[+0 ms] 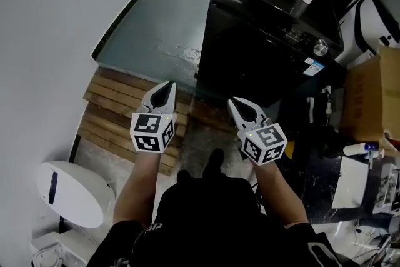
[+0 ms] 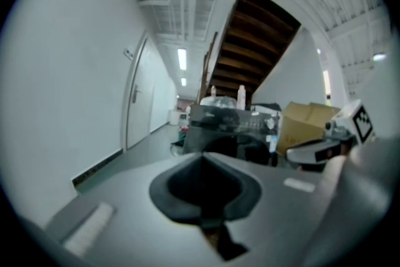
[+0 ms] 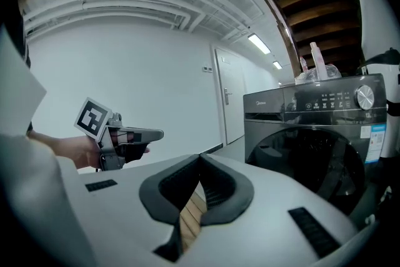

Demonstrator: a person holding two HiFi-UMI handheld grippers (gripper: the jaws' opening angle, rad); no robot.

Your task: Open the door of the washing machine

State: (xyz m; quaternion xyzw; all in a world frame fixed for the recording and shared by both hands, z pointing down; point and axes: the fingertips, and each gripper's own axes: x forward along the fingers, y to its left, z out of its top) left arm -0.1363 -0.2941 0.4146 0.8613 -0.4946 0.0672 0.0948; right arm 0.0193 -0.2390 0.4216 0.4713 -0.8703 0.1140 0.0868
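Claws, two: left claw (image 1: pixel 169 85) and right claw (image 1: pixel 232 102), both closed together, empty, touching nothing. Also one washing machine (image 1: pixel 262 40), door (image 3: pixel 306 162) shut, apart from both.

Left tongs (image 1: pixel 170 85) and right tongs (image 1: pixel 233 102) both closed, empty, held side by side, forearms extended forward
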